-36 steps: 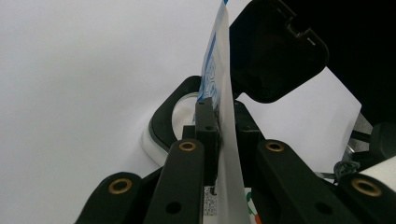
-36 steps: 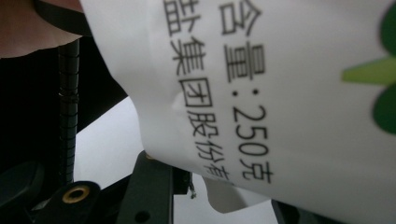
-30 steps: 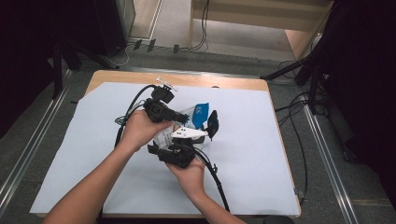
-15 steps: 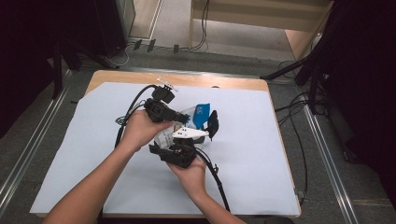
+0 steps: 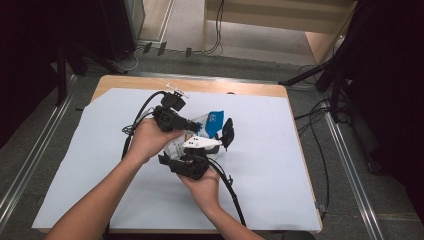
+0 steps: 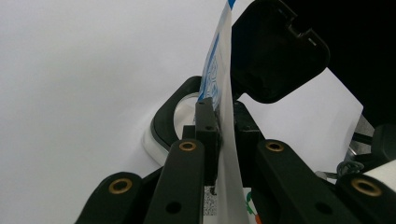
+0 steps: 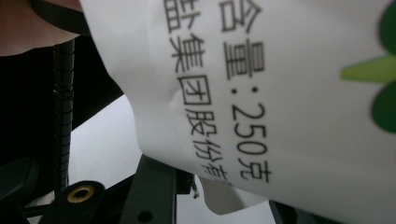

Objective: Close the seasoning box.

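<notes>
A white packet with blue print (image 5: 212,119) is held up over the middle of the table between both grippers. In the left gripper view my left gripper (image 6: 219,112) is shut on the packet's thin edge (image 6: 225,70), and from above it (image 5: 192,125) reaches in from the left. Just beyond sits a white container with a black rim (image 6: 163,116), its black flip lid (image 6: 275,51) (image 5: 227,132) standing open. My right gripper (image 5: 194,147) comes from the near side, shut on the packet's body. That body (image 7: 280,93), printed with black characters, hides the pads in the right gripper view.
A pale blue mat (image 5: 300,175) covers the wooden table (image 5: 200,85). A black cable (image 5: 231,192) trails from the right gripper toward the near edge, another (image 5: 142,112) loops off the left one. Metal rails and floor cables (image 5: 320,125) flank the table.
</notes>
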Demonstrator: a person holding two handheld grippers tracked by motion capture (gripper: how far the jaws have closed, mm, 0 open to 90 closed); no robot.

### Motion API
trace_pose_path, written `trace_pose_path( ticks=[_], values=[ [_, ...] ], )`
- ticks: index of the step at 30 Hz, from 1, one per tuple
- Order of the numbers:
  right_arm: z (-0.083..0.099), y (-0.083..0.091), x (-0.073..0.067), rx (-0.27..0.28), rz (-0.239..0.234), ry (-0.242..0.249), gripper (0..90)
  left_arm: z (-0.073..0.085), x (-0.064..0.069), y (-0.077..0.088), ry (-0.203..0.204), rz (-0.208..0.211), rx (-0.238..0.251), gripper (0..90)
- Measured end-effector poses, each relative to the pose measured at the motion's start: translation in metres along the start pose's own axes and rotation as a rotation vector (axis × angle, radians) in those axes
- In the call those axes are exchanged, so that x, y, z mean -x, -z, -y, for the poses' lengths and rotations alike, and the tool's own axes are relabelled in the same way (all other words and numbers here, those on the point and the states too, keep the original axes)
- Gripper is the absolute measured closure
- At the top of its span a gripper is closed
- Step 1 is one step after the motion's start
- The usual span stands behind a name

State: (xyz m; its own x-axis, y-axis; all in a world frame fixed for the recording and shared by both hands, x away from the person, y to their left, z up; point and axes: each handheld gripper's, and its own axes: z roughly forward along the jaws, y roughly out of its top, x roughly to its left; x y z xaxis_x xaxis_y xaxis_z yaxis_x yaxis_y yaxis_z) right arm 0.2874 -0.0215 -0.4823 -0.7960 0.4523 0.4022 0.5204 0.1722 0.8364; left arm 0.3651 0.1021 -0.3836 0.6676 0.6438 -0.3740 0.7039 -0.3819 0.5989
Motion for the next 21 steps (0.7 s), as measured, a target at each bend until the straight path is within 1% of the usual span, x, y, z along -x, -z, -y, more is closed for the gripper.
trace_pose_path(
  ticks=[14, 18, 21],
  values=[
    [-0.0002, 0.0001, 0.0006, 0.001, 0.006, 0.001, 70.1, -0.0003, 0.0000, -0.0014, -0.004, 0.004, -0.005, 85.4],
    [-0.0005, 0.0005, 0.0005, 0.001, 0.004, -0.006, 70.1, -0.0007, 0.0003, -0.0028, 0.001, 0.002, -0.005, 85.4],
    [-0.0005, 0.0005, 0.0009, 0.001, 0.003, -0.007, 70.1, -0.0008, 0.0000, -0.0032, -0.002, 0.003, -0.007, 85.4]
  ],
)
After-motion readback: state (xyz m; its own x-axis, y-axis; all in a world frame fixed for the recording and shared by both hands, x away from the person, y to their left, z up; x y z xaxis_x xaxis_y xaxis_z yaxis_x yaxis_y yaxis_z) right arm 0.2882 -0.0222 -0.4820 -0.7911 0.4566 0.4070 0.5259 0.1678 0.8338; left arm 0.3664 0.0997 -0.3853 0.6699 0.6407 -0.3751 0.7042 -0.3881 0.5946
